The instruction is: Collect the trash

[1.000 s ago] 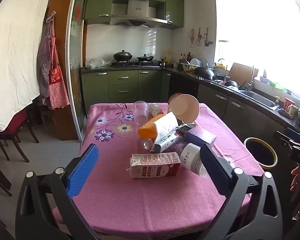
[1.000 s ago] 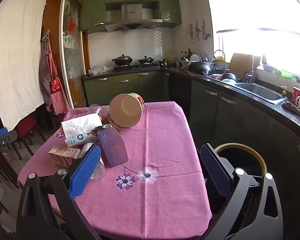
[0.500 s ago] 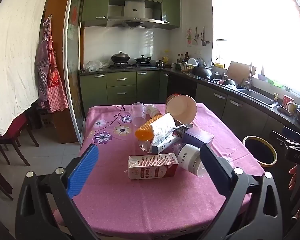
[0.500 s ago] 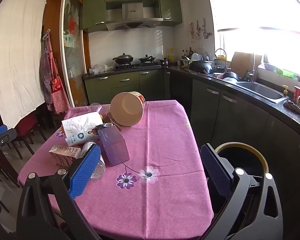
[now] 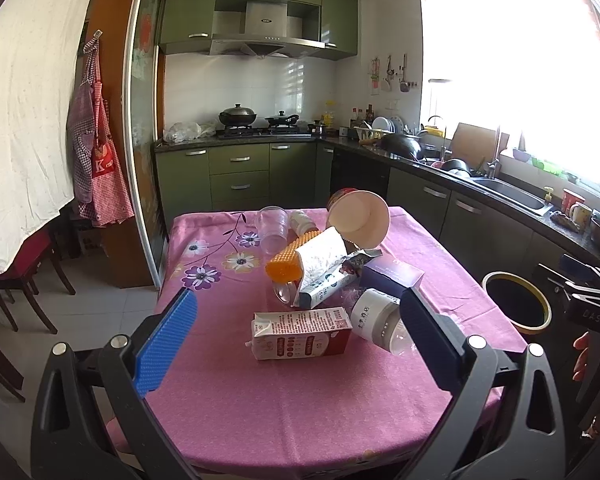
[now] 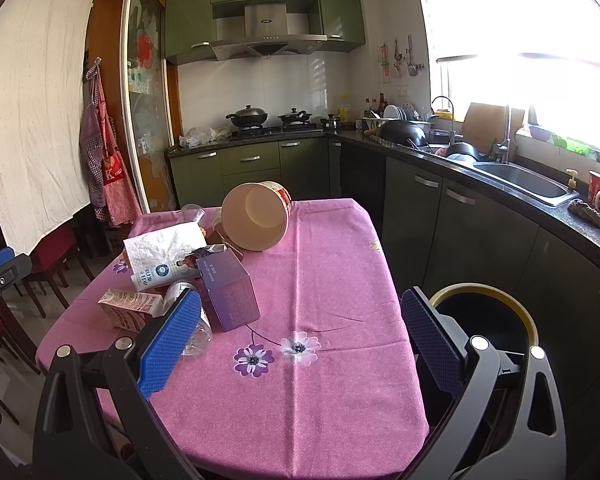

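A black bin (image 5: 516, 305) with a yellow rim stands beside the table (image 5: 300, 400) at the right of the left wrist view; its inside looks dark, contents cannot be told. The trash lies heaped at the centre of the pink cloth: a tipped paper bucket (image 5: 360, 220), empty, a clear cup (image 5: 273, 227), an orange bottle (image 5: 288, 262), a crumpled bag (image 5: 324, 270), a purple box (image 5: 392, 274), a white jar (image 5: 376, 316) and a milk carton (image 5: 300, 332) on its side, nearest the camera.

The left gripper (image 5: 298, 344) hovers over the near table edge, jaws spread wide and empty. The right gripper (image 6: 300, 344) hangs likewise, released, bin at lower right. Since a second ago the left view has drifted slightly; the trash has not moved.
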Motion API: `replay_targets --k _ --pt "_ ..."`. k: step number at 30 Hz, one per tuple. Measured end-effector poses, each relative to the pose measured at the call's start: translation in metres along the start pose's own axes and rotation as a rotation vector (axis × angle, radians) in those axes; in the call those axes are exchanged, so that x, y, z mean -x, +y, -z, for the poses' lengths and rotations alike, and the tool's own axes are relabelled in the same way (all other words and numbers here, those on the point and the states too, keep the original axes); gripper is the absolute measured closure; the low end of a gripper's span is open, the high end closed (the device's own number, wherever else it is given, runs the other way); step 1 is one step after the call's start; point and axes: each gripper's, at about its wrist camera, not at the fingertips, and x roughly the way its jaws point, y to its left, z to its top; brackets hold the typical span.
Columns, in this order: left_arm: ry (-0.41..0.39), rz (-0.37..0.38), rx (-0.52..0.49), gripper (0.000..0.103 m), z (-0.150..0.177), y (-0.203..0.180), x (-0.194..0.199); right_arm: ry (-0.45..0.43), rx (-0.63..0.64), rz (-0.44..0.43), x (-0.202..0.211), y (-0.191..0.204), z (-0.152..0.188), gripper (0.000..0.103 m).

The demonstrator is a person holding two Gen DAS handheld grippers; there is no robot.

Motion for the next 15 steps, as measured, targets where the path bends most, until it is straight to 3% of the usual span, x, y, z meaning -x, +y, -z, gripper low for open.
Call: replay_targets --k 15 --pt "0.003 0.005 0.000 0.006 0.0025 -0.0019 -0.0002 0.006 -0.002 -0.002 -0.0014 0.0021 0.0011 0.004"
